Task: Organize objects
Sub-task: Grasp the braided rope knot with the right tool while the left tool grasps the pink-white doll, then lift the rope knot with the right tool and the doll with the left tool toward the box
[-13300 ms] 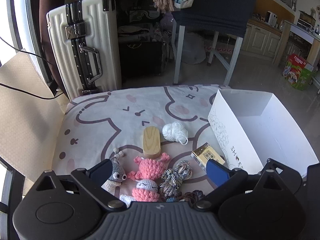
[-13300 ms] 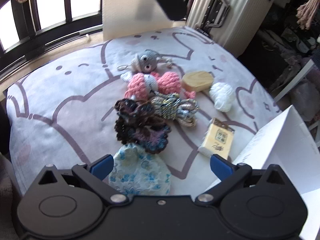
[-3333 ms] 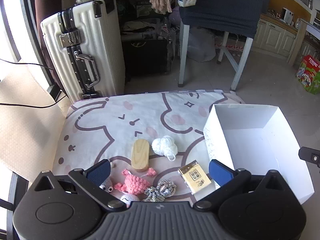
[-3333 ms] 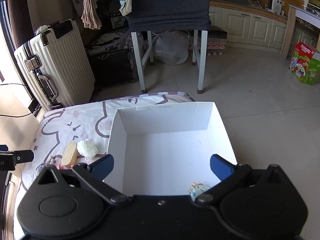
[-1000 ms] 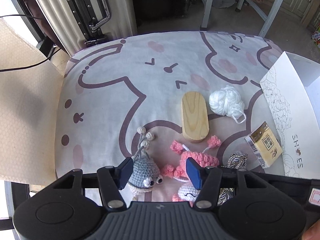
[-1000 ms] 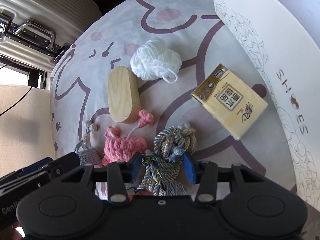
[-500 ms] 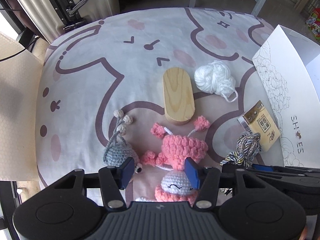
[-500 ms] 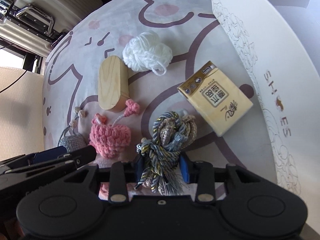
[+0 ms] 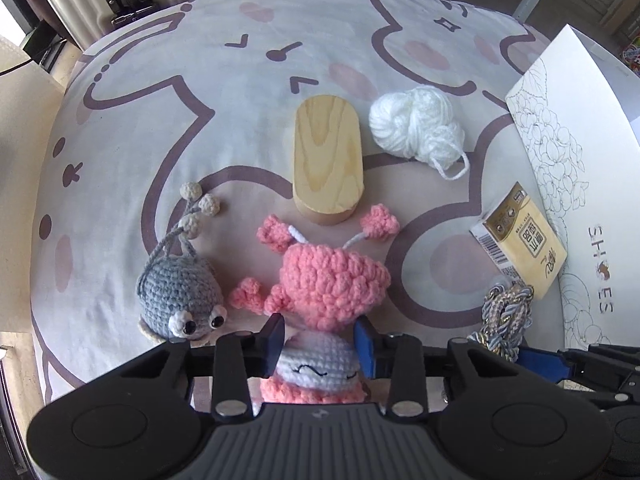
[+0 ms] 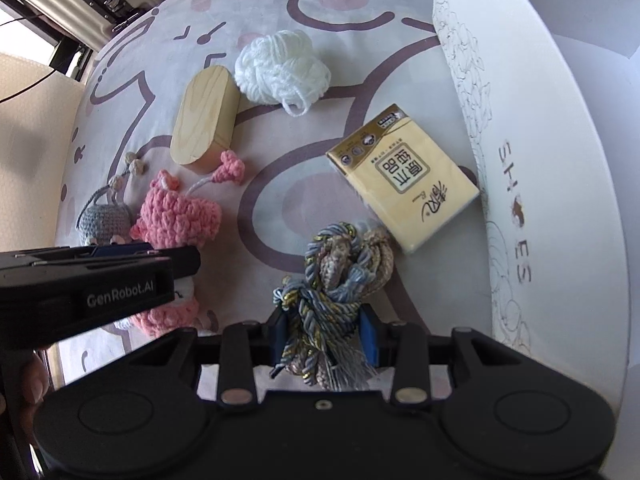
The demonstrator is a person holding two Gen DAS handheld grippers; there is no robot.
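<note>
Left gripper (image 9: 319,340): points steeply down over the cushion; its jaws have just been closing and now sit against both sides of the white-faced crochet doll (image 9: 316,368), pinching its head; in the right wrist view its black finger reaches in from the left edge.
Right gripper (image 10: 324,338): jaws drawn in tight on the tasselled cord bundle (image 10: 340,280); both blue pads press the grey-gold strands; the knotted end lies on the cushion ahead of the pads.
Cushion (image 9: 160,100): pale, printed with brown cartoon outlines and pink spots; every loose item lies on it.
Pink crochet toy (image 9: 332,280): directly ahead of the left gripper, touching the doll's head; 2 pink pom-poms on white strings reach toward the wooden block.
Grey crochet toy (image 9: 180,296): left of the pink one, eyes toward the camera, beige pom-poms trailing away.
Wooden oval block (image 9: 328,156): lies flat beyond the pink toy.
White yarn ball (image 9: 416,126): just right of the block; a loose loop hangs from it.
Yellow tissue pack (image 10: 404,176): between the cord bundle and the box, close against the box wall.
White shoe box (image 10: 540,160): at the cushion's right edge; "SHOES" printed on its side.
Person's hand (image 10: 34,380): fingers visible at the lower left of the right wrist view.
</note>
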